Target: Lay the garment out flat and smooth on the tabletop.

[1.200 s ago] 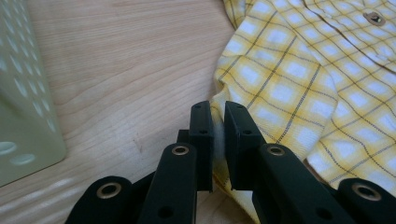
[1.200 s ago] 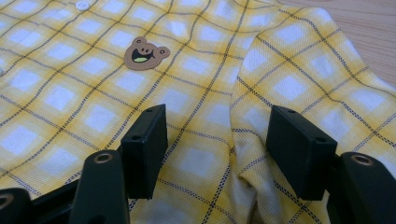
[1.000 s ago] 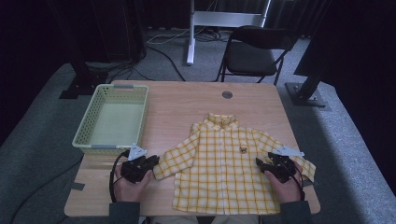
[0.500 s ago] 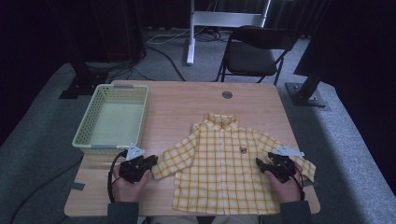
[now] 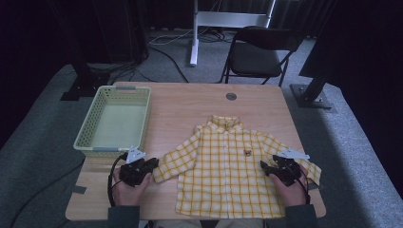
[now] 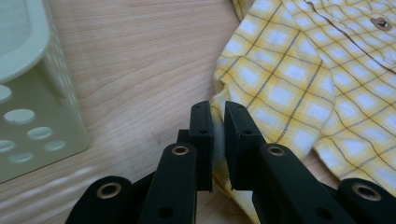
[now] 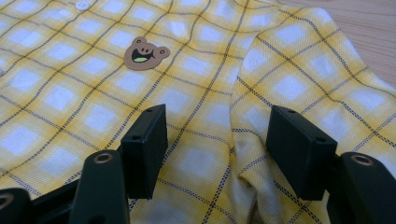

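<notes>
Item: small short-sleeved shirt of yellow and white checked cotton (image 5: 223, 168), collar and a brown bear patch (image 7: 146, 53) on the chest, laid flat and face up on the near right part of the pale wooden table (image 5: 190, 107), collar away from the person. Handling, by judgement: light, soft and limp, no stiffness of its own; it will sag and fold wherever unsupported, and thin cloth may slip from a shallow pinch, so the doubled sleeve hems and shoulder seams look the soundest places to grip. Left gripper (image 6: 217, 135): jaws nearly together, pinching the edge of the shirt's left-hand sleeve (image 6: 275, 93), a thin fold of cloth between the pads. Right gripper (image 7: 217, 149): jaws wide apart, set low over the other sleeve where a ridge of cloth rises between them; pads not pressing on it. Pose: both hands come in from the near table edge, forearms low, grippers pointing forward and slightly inward, level with the tabletop. Also present: pale green perforated plastic basket (image 5: 114, 121), empty, at the far left, just beyond the left gripper.
</notes>
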The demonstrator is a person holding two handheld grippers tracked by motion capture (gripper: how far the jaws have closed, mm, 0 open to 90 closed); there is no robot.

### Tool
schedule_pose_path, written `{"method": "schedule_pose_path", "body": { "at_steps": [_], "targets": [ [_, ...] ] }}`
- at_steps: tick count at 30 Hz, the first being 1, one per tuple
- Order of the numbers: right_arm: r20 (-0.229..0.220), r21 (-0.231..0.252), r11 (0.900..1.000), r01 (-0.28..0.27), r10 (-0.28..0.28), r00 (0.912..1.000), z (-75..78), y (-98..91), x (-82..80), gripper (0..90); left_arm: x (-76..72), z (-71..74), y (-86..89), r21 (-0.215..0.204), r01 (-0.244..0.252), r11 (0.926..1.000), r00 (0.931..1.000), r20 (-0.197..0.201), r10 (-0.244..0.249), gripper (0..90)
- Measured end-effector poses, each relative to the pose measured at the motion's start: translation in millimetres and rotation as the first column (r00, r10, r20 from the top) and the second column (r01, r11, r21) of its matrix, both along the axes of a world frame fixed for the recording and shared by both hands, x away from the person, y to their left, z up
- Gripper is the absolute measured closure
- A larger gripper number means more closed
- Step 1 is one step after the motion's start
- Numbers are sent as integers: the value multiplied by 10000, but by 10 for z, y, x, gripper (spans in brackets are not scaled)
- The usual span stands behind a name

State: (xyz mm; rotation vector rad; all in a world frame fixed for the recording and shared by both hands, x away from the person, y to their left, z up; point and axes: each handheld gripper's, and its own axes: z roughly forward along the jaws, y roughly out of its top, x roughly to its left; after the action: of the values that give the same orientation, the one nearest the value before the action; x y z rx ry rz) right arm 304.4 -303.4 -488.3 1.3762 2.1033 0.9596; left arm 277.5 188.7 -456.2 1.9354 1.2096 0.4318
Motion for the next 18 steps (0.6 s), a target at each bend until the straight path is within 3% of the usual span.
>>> {"method": "schedule_pose_path", "body": {
  "at_steps": [18],
  "targets": [
    [3,-8,10000,17,-17,10000,0,1,-2,378,-9,5,45,-2,-122,9999,9999,14,122,829]
  ]
}}
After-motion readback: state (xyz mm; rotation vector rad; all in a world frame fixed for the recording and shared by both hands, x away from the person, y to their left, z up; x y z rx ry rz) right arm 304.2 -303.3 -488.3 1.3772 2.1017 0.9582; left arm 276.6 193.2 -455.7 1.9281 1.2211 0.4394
